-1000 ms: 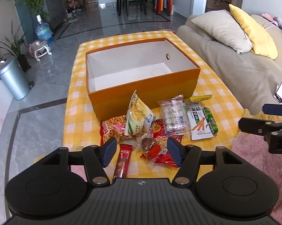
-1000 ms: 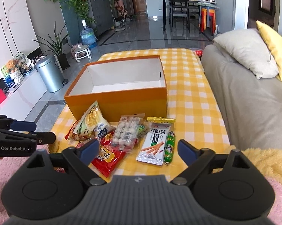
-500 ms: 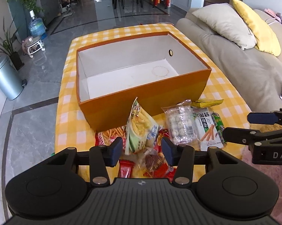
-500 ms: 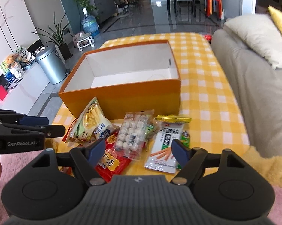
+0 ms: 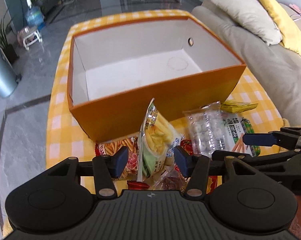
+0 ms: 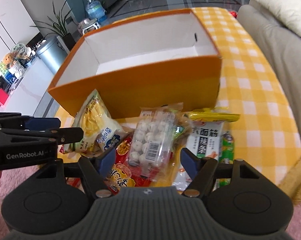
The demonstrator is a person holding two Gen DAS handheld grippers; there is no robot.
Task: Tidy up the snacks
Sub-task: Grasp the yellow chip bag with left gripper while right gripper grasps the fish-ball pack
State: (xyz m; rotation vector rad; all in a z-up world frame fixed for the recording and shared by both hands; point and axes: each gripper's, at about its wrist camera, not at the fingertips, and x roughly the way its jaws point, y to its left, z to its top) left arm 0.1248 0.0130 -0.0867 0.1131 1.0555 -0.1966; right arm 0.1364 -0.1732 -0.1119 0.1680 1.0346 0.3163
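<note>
An empty orange box (image 5: 120, 116) (image 6: 140, 86) with a white inside stands on the yellow checked table. A pile of snacks lies in front of it. My left gripper (image 5: 151, 162) hangs over the pile, jaws opening, with the green and yellow fries bag (image 5: 158, 138) (image 6: 96, 124) between its fingers, untouched. My right gripper (image 6: 148, 162) is closing around a clear packet of white balls (image 6: 152, 140) (image 5: 204, 134), pads not on it. Beside that lie a white and green packet (image 6: 205, 140) (image 5: 236, 132), a yellow sachet (image 6: 212, 116) and a red bag (image 6: 122, 178).
The checked tablecloth (image 5: 58, 120) (image 6: 250, 80) reaches around the box. A grey sofa (image 5: 270, 70) with cushions runs along the right. A metal bin (image 5: 0, 76) and a water jug (image 5: 34, 16) stand on the floor at the left. Pink rug (image 6: 10, 180) lies below me.
Both grippers have come forward and down onto the snack pile, so the box looms larger. The right jaws have narrowed. The left jaws narrowed, then widened a little.
</note>
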